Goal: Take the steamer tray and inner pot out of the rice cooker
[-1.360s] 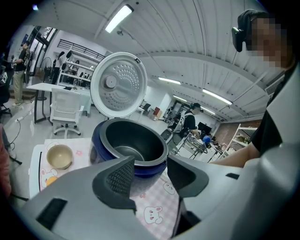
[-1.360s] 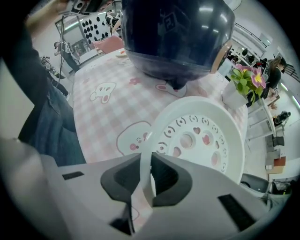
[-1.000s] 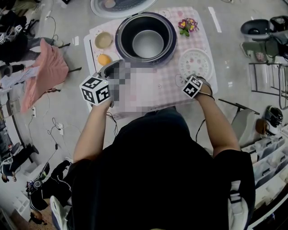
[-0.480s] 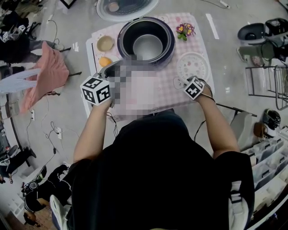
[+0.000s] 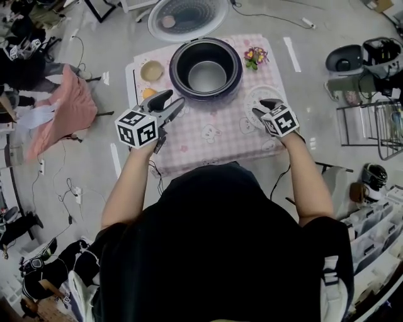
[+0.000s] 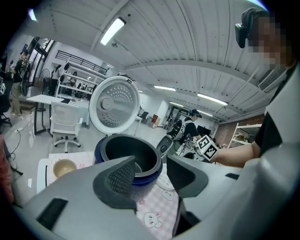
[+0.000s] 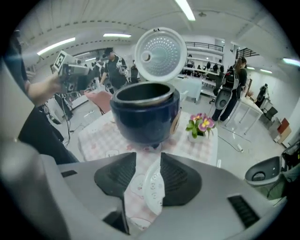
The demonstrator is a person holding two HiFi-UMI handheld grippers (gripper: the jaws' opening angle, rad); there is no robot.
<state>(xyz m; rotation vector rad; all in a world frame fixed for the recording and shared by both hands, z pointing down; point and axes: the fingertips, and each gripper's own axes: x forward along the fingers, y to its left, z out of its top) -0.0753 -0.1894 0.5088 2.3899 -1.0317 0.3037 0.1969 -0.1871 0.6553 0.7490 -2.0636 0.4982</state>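
The dark blue rice cooker (image 5: 206,66) stands open at the back of the table, its lid (image 5: 187,16) tipped up behind it. The metal inner pot (image 5: 206,75) sits inside it. The white steamer tray (image 5: 264,91) lies flat on the cloth to the cooker's right. My right gripper (image 5: 263,107) hovers above the tray's near edge. Its jaws have just been opening, and the tray (image 7: 152,187) shows through the gap far below, untouched. My left gripper (image 5: 176,99) is open and empty, raised in front of the cooker (image 6: 105,150) at its left.
A tan bowl (image 5: 151,70) and an orange fruit (image 5: 148,93) sit left of the cooker. A small flower pot (image 5: 255,56) stands at its right. The pink checked cloth (image 5: 214,135) covers the low table. Bags, cables and racks lie on the floor around.
My right gripper has lifted away from the steamer tray with its jaws spreading, leaving the tray on the cloth. The left gripper has risen a little.
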